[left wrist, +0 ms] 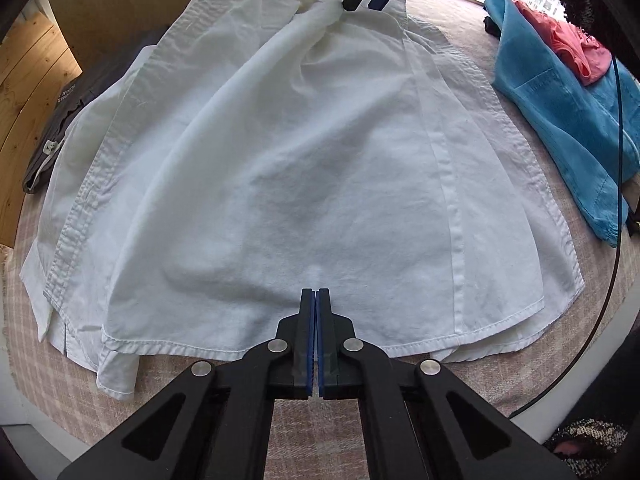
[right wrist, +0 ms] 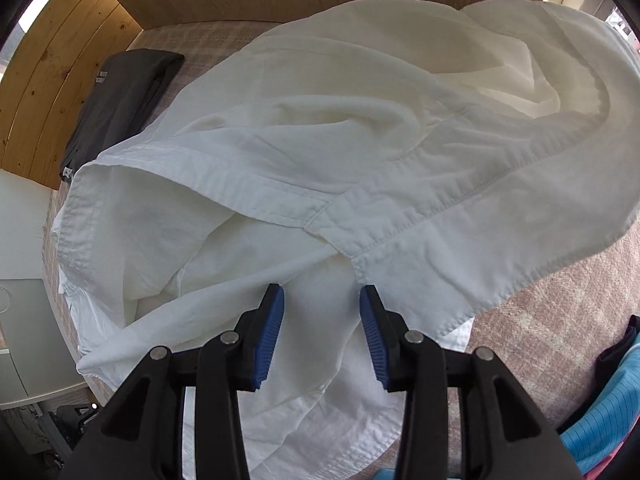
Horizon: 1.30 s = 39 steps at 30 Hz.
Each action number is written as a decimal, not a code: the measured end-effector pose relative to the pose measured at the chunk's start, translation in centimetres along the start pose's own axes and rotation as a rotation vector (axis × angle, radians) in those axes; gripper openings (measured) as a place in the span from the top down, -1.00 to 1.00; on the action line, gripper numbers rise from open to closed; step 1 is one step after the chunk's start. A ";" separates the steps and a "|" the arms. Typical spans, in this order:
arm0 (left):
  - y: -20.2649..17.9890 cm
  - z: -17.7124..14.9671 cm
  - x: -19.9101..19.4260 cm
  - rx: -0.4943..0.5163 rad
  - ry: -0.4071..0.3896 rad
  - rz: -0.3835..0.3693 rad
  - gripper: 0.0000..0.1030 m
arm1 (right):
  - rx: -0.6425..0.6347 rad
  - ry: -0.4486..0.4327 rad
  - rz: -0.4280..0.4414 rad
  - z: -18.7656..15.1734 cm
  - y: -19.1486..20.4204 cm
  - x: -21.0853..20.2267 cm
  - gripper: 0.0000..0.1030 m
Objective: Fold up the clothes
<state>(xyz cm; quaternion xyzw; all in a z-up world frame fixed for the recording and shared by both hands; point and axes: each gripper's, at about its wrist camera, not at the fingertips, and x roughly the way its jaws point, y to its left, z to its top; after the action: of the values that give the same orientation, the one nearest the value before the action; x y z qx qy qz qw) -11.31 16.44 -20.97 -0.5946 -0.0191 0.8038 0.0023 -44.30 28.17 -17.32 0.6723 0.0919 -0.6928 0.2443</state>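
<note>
We have the crumpled white cotton shirt (left wrist: 288, 168) half folded; left hand-held gripper (left wrist: 315, 300) pressed together, empty, right hand-held gripper (right wrist: 322, 300) apart above its collar; dark grey garment (right wrist: 120, 100) beyond already folded.

White shirt (left wrist: 304, 168) covers most of the bed (left wrist: 500, 360). Blue garment (left wrist: 560, 120) with a pink one (left wrist: 560, 40) on top blocks my right, grey folded garment (left wrist: 60, 128) and wood wall (left wrist: 32, 92) my left. Bare strip along the near hem is passable.
</note>
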 end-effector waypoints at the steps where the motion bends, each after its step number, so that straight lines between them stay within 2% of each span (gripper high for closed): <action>1: 0.2 0.0 -0.5 -0.013 -0.012 -0.033 1.00 | -0.022 -0.007 -0.020 0.0 0.4 0.3 0.25; 2: 0.3 0.0 -1.0 -0.024 -0.026 -0.064 1.00 | -0.038 -0.010 -0.034 -0.1 0.6 0.4 0.44; 3: 0.3 0.0 -1.9 -0.032 -0.048 -0.096 1.00 | -0.049 -0.008 -0.042 -0.2 0.6 0.4 0.97; 5: 0.2 0.1 -3.8 -0.042 -0.094 -0.153 1.00 | -0.056 -0.016 -0.032 -0.3 0.4 0.0 0.97; 8: 0.0 0.2 -5.9 -0.047 -0.138 -0.190 1.00 | -0.051 -0.043 -0.015 -0.3 -0.4 -1.6 0.97; 11: -0.2 0.9 -7.5 -0.078 -0.174 -0.298 1.00 | -0.047 -0.064 -0.037 -0.3 -1.1 -2.6 0.97; 13: -1.8 1.2 -8.3 -0.023 -0.189 -0.330 1.00 | -0.026 -0.067 -0.022 -0.1 -1.6 -2.8 0.97; 16: -4.9 1.3 -8.5 0.041 -0.183 -0.431 1.00 | -0.002 -0.068 0.012 -0.6 -2.3 -3.2 0.96; 19: -8.0 1.6 -7.6 0.096 -0.168 -0.495 1.00 | 0.010 -0.025 0.066 -2.1 -2.6 -3.8 0.70; 21: -10.0 1.8 -6.9 0.128 -0.157 -0.530 1.00 | 0.008 0.001 0.089 -2.5 -2.0 -3.1 0.30; 22: -11.0 1.7 -6.5 0.161 -0.151 -0.520 1.00 | -0.001 0.010 0.089 -2.6 -1.6 -2.7 0.22; 24: -12.5 1.6 -5.7 0.216 -0.132 -0.486 1.00 | -0.019 0.027 0.080 -3.0 -1.0 -2.1 0.18; 28: -12.5 1.3 -5.3 0.230 -0.107 -0.497 1.00 | -0.039 0.067 0.036 -3.5 -0.4 -0.7 0.18; 30: -12.4 1.3 -5.5 0.237 -0.107 -0.494 1.00 | -0.022 0.084 0.059 -3.7 -0.6 -0.4 0.18; 33: -12.3 1.2 -5.3 0.246 -0.097 -0.482 1.00 | 0.010 0.061 0.104 -3.8 -0.9 -1.2 0.18; 34: -12.2 1.1 -5.3 0.249 -0.093 -0.477 1.00 | 0.011 0.032 0.093 -3.7 -1.1 -1.8 0.18; 36: -12.1 1.0 -5.2 0.258 -0.085 -0.465 1.00 | 0.014 -0.038 0.019 -3.3 -1.9 -3.2 0.19; 39: -12.1 0.8 -5.0 0.272 -0.075 -0.445 1.00 | 0.034 -0.132 -0.171 -2.6 -4.0 -5.1 0.18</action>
<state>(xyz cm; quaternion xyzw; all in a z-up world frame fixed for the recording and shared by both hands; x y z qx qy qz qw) -10.83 28.35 -15.51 -0.5397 -0.0411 0.8002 0.2583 -43.97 33.92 -13.37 0.6187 0.1211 -0.7555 0.1783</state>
